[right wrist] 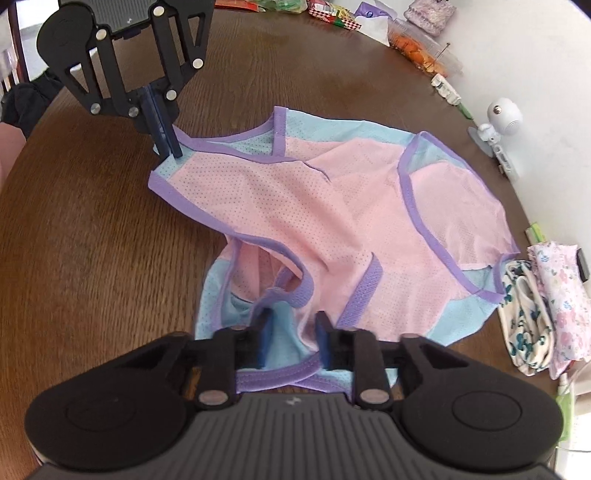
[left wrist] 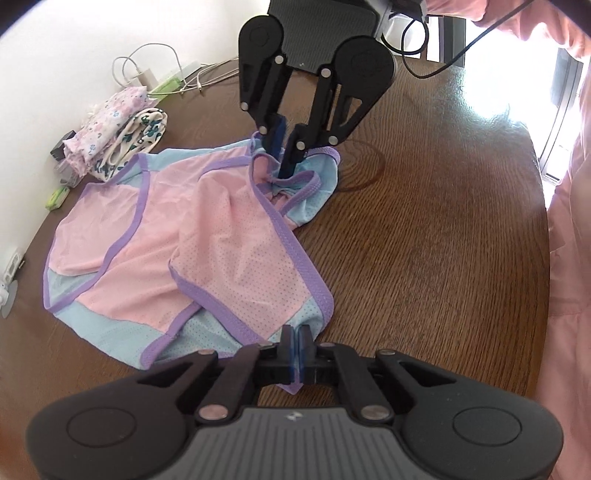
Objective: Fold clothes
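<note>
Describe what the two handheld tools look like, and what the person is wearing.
Both tools, left and right, are matte black linkages with silver rivets, blue finger pads, round side discs and a ribbed grey body with a small white logo. The person wears a pink garment.

You're in home: wood dining table [left wrist: 424,240], folded laundry [left wrist: 118,136] upper left, charger cables [left wrist: 147,70], snack packets [right wrist: 332,13] along top edge.

The garment [right wrist: 332,206] is thin mesh cloth, pink and pale blue, dotted with fine holes and edged in ribbed purple binding. It lies on a table [left wrist: 424,240] of dark, glossy wood grain. Both grippers are matt black plastic with shiny metal rivets. The folded clothes [right wrist: 546,306] are soft printed cotton.
</note>
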`<state>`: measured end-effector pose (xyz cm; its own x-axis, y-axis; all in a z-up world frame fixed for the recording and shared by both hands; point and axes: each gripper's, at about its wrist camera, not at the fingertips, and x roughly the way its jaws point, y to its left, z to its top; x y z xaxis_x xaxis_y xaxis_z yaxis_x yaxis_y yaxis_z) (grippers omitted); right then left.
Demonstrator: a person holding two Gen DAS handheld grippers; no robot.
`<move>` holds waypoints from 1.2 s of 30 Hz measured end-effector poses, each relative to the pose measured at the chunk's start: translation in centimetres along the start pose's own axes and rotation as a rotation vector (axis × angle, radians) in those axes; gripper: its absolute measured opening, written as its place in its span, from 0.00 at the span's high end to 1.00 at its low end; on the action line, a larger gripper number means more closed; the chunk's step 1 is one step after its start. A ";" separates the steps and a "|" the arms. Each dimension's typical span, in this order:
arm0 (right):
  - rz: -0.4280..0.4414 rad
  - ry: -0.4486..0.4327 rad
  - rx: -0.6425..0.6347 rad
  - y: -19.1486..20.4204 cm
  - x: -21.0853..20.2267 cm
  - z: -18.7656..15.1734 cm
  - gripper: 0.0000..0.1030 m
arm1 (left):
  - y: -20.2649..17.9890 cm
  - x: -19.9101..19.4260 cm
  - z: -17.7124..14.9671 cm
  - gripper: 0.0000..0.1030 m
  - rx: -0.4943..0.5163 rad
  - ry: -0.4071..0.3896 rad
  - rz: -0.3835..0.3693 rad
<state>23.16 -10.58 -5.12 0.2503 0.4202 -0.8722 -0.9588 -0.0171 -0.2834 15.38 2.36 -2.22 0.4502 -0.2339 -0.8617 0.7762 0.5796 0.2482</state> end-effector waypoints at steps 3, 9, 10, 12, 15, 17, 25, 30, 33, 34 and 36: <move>-0.034 0.012 0.008 0.4 -0.2 0.2 0.98 | -0.1 -0.5 -0.2 0.99 -0.022 -0.045 0.048; -0.247 -0.083 0.032 2.3 -5.1 -0.2 0.98 | -0.8 -3.7 -0.3 1.00 -0.148 -0.182 0.249; -0.291 -0.100 0.036 2.5 -6.4 -0.1 0.98 | -0.8 -4.7 -0.2 1.00 -0.168 -0.201 0.279; -0.376 -0.120 0.042 3.1 -9.0 0.3 0.99 | -0.6 -7.0 0.1 1.00 -0.202 -0.238 0.336; -0.449 -0.150 0.065 3.5 -12.4 1.1 0.99 | -0.6 -10.4 0.7 1.00 -0.220 -0.291 0.395; -0.484 -0.170 0.081 3.8 -14.5 1.8 0.99 | -0.8 -11.9 1.2 0.99 -0.202 -0.321 0.399; -0.544 -0.192 0.054 6.3 -16.0 4.4 0.98 | -6.4 -6.5 2.6 0.66 -0.035 -0.219 0.269; -0.545 -0.201 0.036 7.2 -16.3 5.7 0.99 | -7.1 -2.9 3.5 0.65 0.024 -0.195 0.368; -0.543 -0.202 0.041 7.2 -16.2 6.2 0.98 | -6.7 -1.7 4.0 0.63 0.030 -0.195 0.401; -0.542 -0.204 0.044 7.2 -16.2 6.3 0.98 | -6.6 -1.2 4.1 0.63 0.039 -0.191 0.423; -0.540 -0.208 0.055 7.2 -16.3 6.5 0.98 | -6.5 -0.7 4.3 0.66 0.037 -0.195 0.442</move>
<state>11.30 -11.63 9.60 0.6797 0.5260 -0.5112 -0.7094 0.2944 -0.6403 11.94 -4.59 -1.30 0.8124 -0.1155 -0.5715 0.5051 0.6291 0.5908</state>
